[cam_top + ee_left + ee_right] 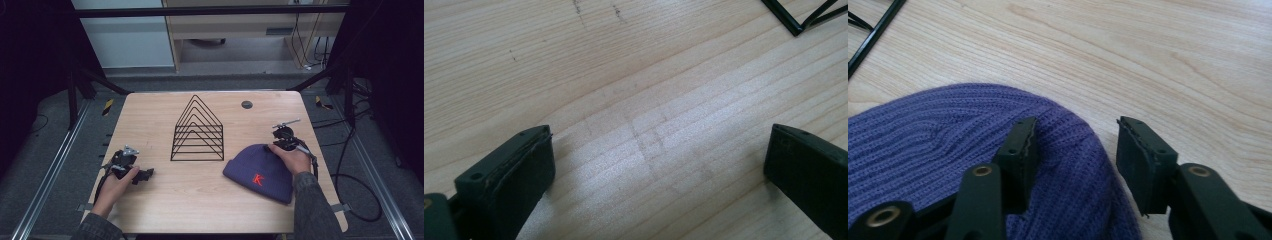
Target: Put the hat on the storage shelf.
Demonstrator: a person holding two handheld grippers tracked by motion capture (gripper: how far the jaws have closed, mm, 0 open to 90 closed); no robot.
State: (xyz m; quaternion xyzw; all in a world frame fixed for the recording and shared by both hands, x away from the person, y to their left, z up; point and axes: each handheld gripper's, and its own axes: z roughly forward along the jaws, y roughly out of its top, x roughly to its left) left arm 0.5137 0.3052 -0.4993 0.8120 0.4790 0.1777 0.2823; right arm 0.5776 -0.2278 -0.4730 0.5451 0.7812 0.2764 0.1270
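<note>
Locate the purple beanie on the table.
In the high view the purple beanie lies front right, beside the wire rack, under the right gripper.

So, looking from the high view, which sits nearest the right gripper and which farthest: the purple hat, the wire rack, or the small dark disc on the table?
From the right gripper:
1. Purple hat, right at its jaws, front right.
2. Dark disc, toward the far edge.
3. Wire rack, at the table's middle.

A pale wood table fills the middle of the frame. A black wire rack stands at its centre. A purple beanie lies lower right. A small dark disc sits upper right, near the far edge.
</note>
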